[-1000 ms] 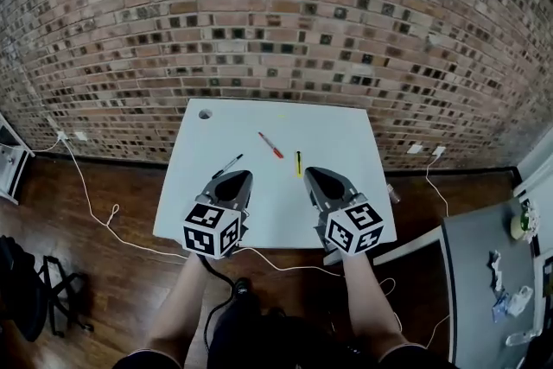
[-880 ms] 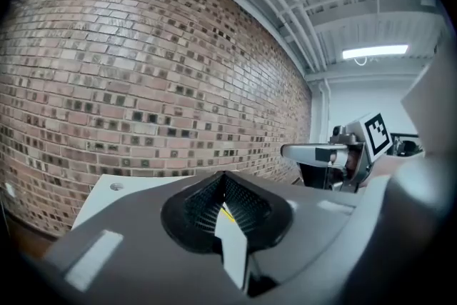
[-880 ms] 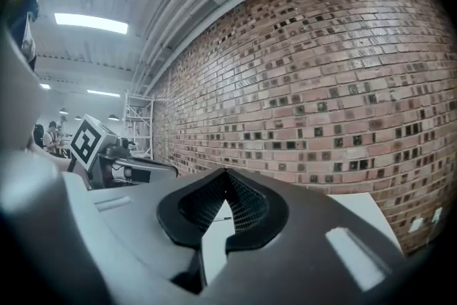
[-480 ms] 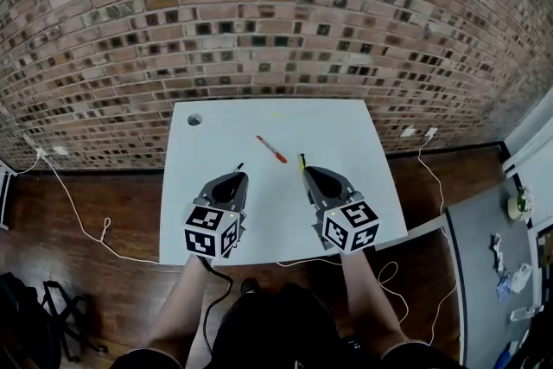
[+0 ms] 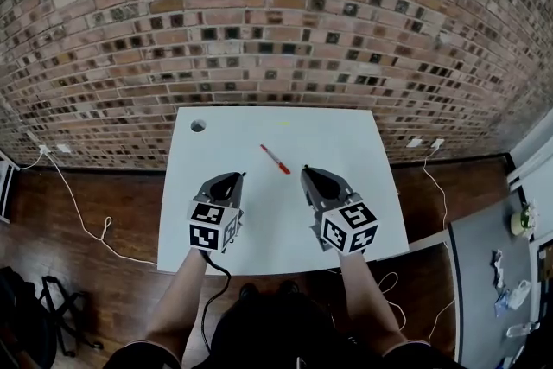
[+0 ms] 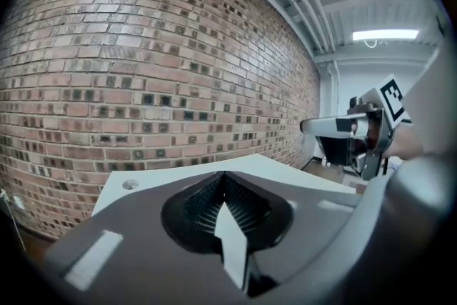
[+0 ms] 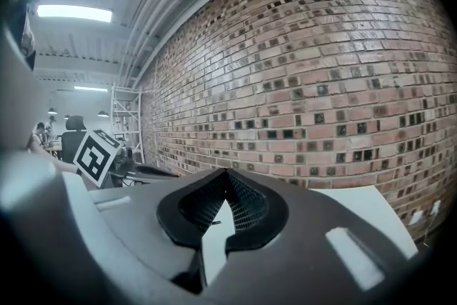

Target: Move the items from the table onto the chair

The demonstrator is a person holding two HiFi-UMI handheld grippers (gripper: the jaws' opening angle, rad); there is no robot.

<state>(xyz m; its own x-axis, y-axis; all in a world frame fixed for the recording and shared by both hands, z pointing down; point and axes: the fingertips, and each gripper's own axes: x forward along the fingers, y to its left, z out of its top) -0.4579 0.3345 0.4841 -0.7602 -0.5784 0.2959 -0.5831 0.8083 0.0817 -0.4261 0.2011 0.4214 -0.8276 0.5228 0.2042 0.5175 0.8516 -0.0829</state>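
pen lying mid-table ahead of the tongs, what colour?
The pen is red; the head view shows it best.

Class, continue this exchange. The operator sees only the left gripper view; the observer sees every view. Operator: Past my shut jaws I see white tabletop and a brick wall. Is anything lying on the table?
Observer: Yes. The head view shows a red pen lying on the white table.
Operator: Where is it from my gripper?
Observer: Ahead and to the right of the left gripper, apart from it, and nearer the tips of the right gripper.
Operator: Is the right gripper carrying something?
Observer: No. The right gripper view shows its jaws together with nothing between them.
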